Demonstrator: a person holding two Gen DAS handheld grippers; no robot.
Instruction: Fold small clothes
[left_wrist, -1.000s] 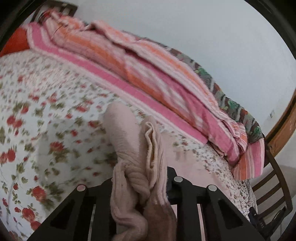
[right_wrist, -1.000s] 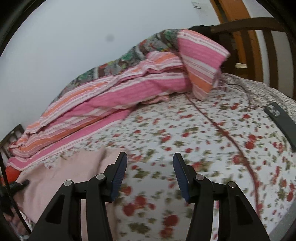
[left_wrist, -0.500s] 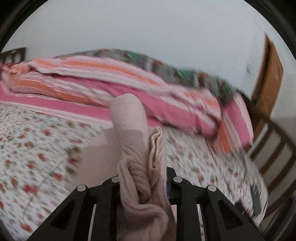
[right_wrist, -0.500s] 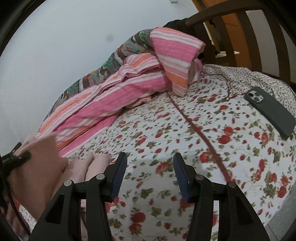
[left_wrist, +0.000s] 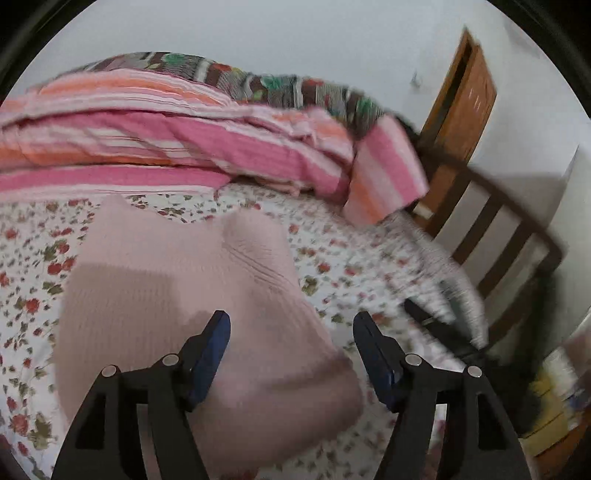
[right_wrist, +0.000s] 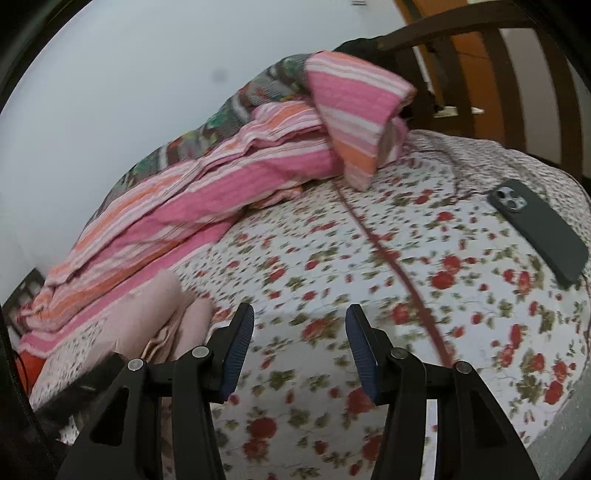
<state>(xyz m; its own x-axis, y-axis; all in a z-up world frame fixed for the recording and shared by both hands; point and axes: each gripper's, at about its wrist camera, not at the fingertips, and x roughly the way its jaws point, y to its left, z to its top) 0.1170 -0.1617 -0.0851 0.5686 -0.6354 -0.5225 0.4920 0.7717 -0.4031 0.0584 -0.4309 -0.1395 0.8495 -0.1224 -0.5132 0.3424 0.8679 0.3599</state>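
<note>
Nearest in the left wrist view, the left tongs are spread wide, blue-padded fingers apart and gripping nothing. Directly beneath and ahead of them lies the pale pink knitted garment, spread in a broad folded shape on the bed, which is covered by a white sheet printed with small red flowers. One rounded fold of the garment rises at its far edge; its near edge passes under the left finger (whether that finger touches the cloth is hard to tell through the blur).

In the right wrist view, the right tongs are likewise spread and hold nothing, hovering over bare floral sheet. The pink garment sits to their left, seen edge-on as soft stacked layers. A thin reddish cord runs across the sheet away from the tongs. Farther right, a dark phone lies camera side up near the bed's edge.

Beyond, a rumpled pink, orange and white striped blanket is heaped along the far side of the bed, with a darker patterned cloth behind it. A dark wooden slatted bed frame stands at the end, then a white wall and a brown door.
</note>
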